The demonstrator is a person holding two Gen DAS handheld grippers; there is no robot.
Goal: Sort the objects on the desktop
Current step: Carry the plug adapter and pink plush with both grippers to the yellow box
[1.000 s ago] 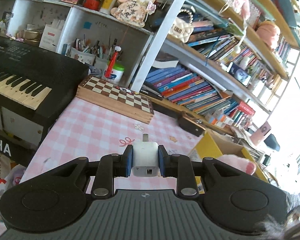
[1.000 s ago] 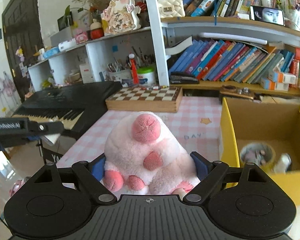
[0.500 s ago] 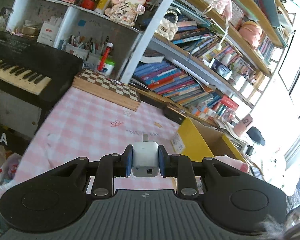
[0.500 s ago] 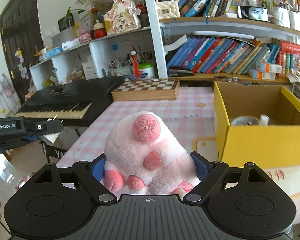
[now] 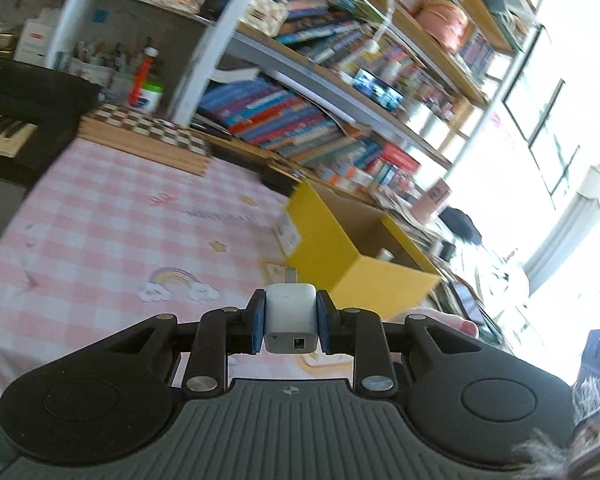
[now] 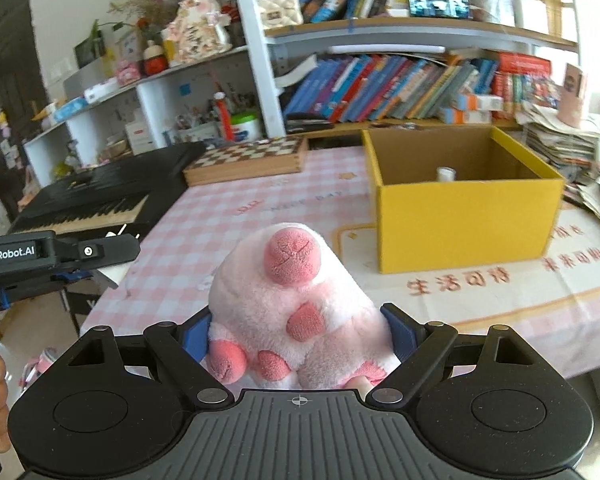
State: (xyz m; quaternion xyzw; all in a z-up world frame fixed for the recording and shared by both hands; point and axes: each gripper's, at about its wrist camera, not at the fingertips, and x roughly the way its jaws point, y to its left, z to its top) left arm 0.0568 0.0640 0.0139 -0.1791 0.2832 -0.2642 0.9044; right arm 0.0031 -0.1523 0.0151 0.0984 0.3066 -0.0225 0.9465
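My left gripper [image 5: 290, 320] is shut on a small white charger plug [image 5: 290, 316], held in the air off the near edge of the pink checked table [image 5: 100, 240]. My right gripper [image 6: 298, 330] is shut on a pink plush toy [image 6: 292, 304], also held before the table's near edge. An open yellow cardboard box [image 6: 460, 216] stands on the table, ahead and to the right of both grippers; it also shows in the left wrist view [image 5: 340, 252]. A small white bottle [image 6: 445, 173] stands inside it. The left gripper shows at the left of the right wrist view [image 6: 60, 256].
A wooden chessboard box [image 6: 246, 160] lies at the table's far edge. A black keyboard piano [image 6: 96, 196] stands left of the table. Bookshelves [image 6: 400, 84] run behind. Stacked papers [image 6: 572, 140] lie right of the box.
Both grippers have drawn back from the table with their loads still held. The yellow box now sits farther off, and the left view has swung right toward it.
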